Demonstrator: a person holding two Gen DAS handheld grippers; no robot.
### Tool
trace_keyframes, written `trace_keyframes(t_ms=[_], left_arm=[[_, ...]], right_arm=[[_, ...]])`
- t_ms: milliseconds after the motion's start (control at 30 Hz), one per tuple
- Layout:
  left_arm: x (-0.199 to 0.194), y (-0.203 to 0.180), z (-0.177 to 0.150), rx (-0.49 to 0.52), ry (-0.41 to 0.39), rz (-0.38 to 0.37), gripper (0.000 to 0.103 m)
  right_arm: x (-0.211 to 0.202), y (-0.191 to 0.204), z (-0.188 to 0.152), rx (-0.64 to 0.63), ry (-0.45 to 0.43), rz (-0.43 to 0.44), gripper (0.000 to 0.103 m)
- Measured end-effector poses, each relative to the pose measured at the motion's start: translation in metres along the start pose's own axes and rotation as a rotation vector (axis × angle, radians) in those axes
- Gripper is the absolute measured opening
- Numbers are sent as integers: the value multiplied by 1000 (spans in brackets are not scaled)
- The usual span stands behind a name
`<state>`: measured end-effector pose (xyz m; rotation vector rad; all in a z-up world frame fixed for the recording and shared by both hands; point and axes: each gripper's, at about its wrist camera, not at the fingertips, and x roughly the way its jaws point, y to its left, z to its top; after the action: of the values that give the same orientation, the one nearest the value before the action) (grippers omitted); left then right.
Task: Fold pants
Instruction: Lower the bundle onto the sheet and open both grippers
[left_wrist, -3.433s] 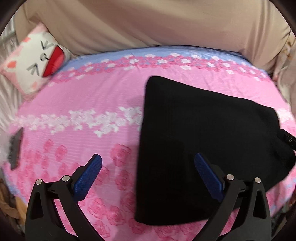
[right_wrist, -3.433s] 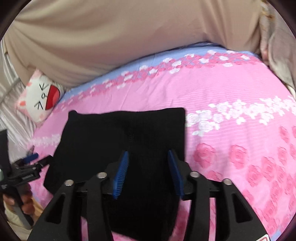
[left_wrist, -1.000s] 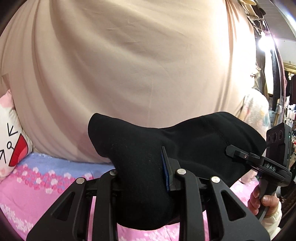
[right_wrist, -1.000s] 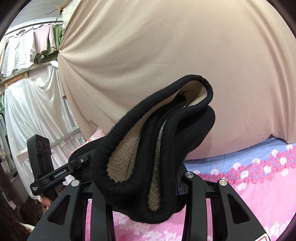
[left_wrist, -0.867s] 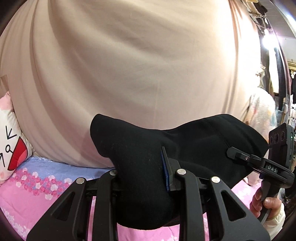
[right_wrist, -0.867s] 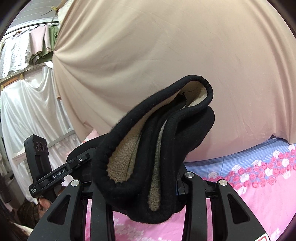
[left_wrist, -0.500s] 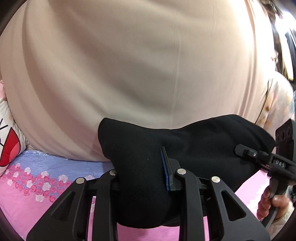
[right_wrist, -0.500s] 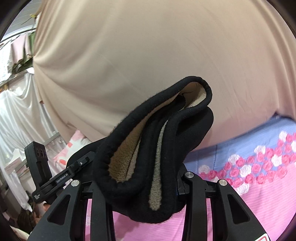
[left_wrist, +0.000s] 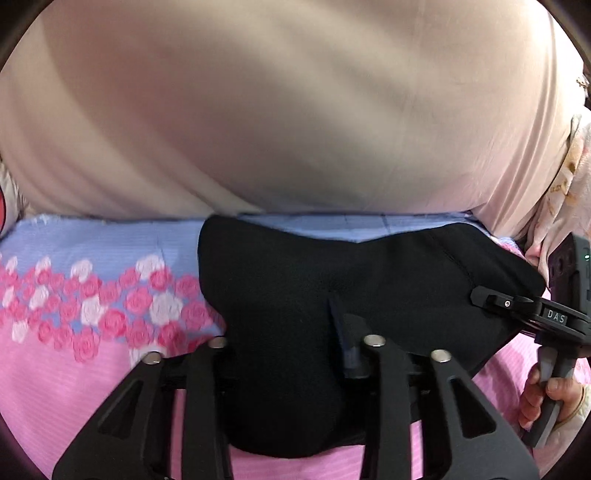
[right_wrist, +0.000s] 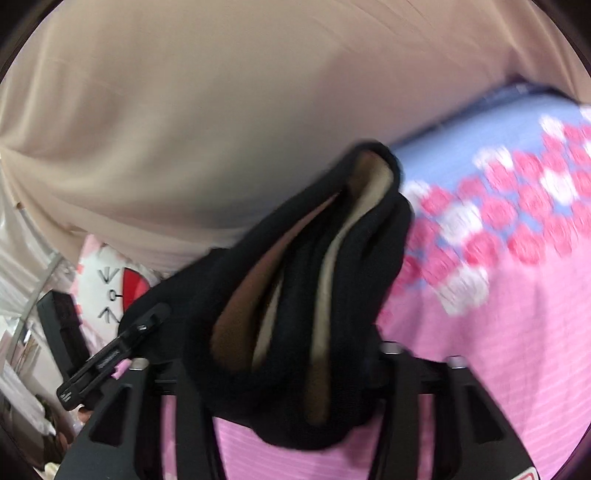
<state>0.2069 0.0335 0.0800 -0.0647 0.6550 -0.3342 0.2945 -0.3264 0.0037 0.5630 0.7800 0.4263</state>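
With the folded black pants (left_wrist: 332, 295) low over the pink bed sheet (left_wrist: 74, 387) between our 2 claws, left claw (left_wrist: 291, 350) and right claw (right_wrist: 295, 369) have just been opening around the bundle, so we should lower it flat before withdrawing.

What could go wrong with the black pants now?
The left claw and right claw have just been opening with the folded pants bunched between them. Released like this, the layers might spring apart and undo the fold. They may also land crooked on the bedsheet.
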Motion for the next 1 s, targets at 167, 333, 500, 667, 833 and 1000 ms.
trace_keyframes(t_ms=[167,333,500,667,833,1000], left_arm=[[2,22,-22,-61,111,103,78],[-63,45,-25,-176,75,236,78],[-95,17,4,-251,-26,127,97],[-35,-10,-13,-153,89,296,96],[-4,14,-44,-227,174,328,98],[-6,18,-48,-237,162,309,98]], right_arm=[[-33,-26,-13,121,-9,-71,76],[-115,4,-33,5,-209,-190,47],[-86,65,-30,-194,-128,-158,19],[-32,34,-42,-197,-13,-311,0],[-61,33,-40,-122,-55,-221,0],[-48,3,-47,-81,-37,-209,0]])
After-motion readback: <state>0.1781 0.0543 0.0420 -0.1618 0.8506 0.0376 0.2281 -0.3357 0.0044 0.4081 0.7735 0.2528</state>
